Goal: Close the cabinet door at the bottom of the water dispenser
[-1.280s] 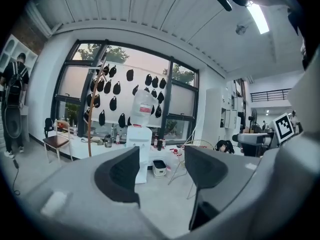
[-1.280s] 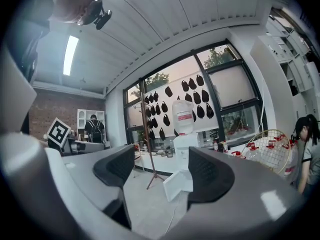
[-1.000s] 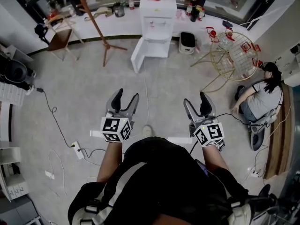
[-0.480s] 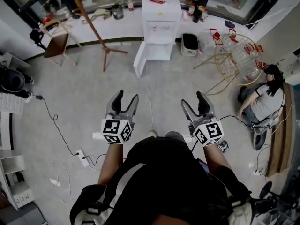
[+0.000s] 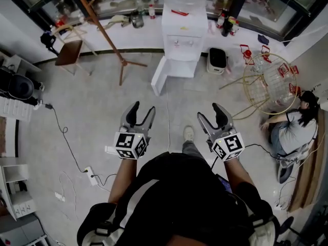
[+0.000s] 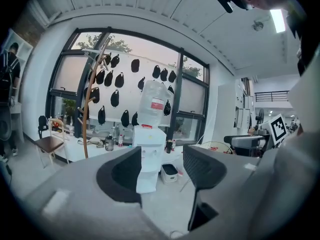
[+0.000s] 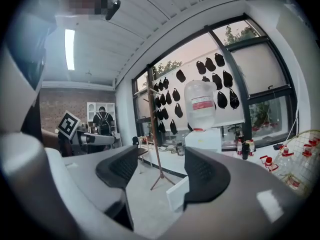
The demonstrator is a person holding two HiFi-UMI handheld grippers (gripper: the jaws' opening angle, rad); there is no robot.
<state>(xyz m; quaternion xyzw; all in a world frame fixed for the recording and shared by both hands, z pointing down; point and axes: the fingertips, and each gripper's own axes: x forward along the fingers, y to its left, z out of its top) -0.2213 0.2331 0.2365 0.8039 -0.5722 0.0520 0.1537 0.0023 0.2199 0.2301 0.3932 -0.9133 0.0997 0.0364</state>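
The fingers of the left gripper (image 5: 142,111) stand apart and grasp nothing; between them there is only the view of the far room. They have just been closing a little. The right gripper (image 5: 210,116) is the same: its jaws have just narrowed, but they are released and empty. Both grippers are held out in front of the person, side by side, pointing to the far wall.

The water dispenser (image 5: 183,35) stands against the far counter, well apart from both grippers. At its bottom the cabinet door (image 5: 159,76) is open. It appears to be hinged on the left, and its free edge points toward the near side.

I judge that the step in hand is the approach. To do it well, the person should come closer and take care with the cable (image 5: 167,122) on the floor. The legs of the wooden coat stand (image 5: 110,35), just left of the door, also need care. The left gripper seems better placed. No grasp is needed. It can press on the outer face near the free edge and follow the door's arc to the right until the door is flush.
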